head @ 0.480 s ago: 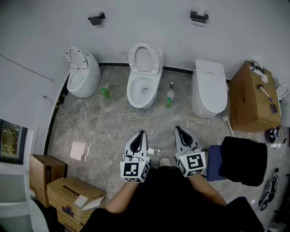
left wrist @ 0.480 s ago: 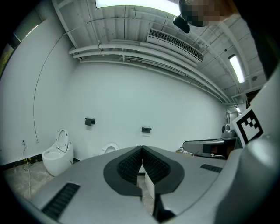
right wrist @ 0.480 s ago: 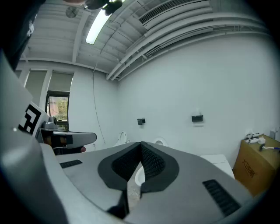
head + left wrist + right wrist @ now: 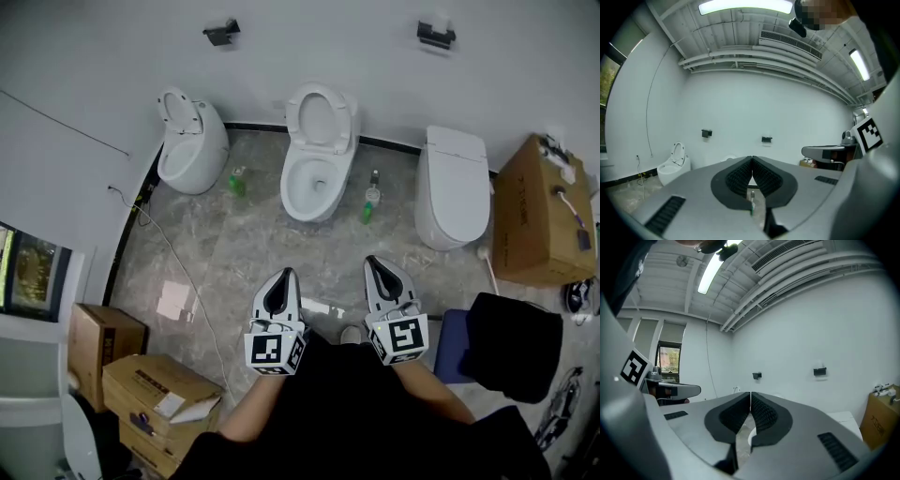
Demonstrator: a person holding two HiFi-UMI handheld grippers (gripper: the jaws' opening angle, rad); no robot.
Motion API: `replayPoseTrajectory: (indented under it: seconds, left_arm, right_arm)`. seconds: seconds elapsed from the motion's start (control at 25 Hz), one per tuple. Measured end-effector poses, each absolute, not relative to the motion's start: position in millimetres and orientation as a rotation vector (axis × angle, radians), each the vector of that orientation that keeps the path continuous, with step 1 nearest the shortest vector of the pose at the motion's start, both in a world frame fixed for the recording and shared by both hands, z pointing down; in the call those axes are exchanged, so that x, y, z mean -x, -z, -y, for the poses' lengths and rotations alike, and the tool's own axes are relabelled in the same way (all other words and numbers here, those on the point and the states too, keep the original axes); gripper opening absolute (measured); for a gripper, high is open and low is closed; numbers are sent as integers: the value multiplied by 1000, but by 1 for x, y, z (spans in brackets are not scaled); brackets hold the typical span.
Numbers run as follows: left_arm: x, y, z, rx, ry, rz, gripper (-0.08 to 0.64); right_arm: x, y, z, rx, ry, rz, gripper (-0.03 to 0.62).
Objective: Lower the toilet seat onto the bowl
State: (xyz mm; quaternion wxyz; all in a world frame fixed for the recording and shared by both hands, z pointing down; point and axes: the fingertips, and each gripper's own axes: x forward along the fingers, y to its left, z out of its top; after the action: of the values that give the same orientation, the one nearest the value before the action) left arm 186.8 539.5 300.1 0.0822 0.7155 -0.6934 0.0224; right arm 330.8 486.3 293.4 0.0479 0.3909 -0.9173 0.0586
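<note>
Three white toilets stand along the far wall. The middle toilet (image 4: 319,159) has its seat (image 4: 322,114) raised against the wall, the bowl (image 4: 314,183) open below it. The left toilet (image 4: 192,141) also has its seat up; it shows in the left gripper view as well (image 4: 673,164). The right toilet (image 4: 452,187) has its lid down. My left gripper (image 4: 284,277) and right gripper (image 4: 375,265) hang side by side near my body, well short of the toilets. Both are shut with nothing between the jaws (image 4: 752,159) (image 4: 750,394).
Green bottles (image 4: 238,180) (image 4: 368,208) stand on the marble floor between the toilets. A large cardboard box (image 4: 544,216) sits at the right, more boxes (image 4: 150,398) at the lower left. A cable (image 4: 178,272) trails across the floor. A dark bag on a blue stool (image 4: 511,347) is close on my right.
The view has shifted: the toilets sit a little further right and lower in the head view. Both grippers stay shut in the same spot near my body.
</note>
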Motion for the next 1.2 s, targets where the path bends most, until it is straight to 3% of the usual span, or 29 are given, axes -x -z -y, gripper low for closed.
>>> replayPoseTrajectory:
  seconds: [0.36, 0.68, 1.2]
  left_arm:
    - [-131, -320, -517, -2067, -78, 2091, 15]
    - [-76, -322, -462, -2238, -93, 1987, 16]
    - [80, -334, -340, -2329, -113, 1829, 17]
  right_arm:
    - [-290, -316, -452, -1142, -207, 2765, 32]
    - [-196, -337, -408, -1091, -284, 2719, 32]
    - [-62, -334, -305, -1197, -261, 2593, 32]
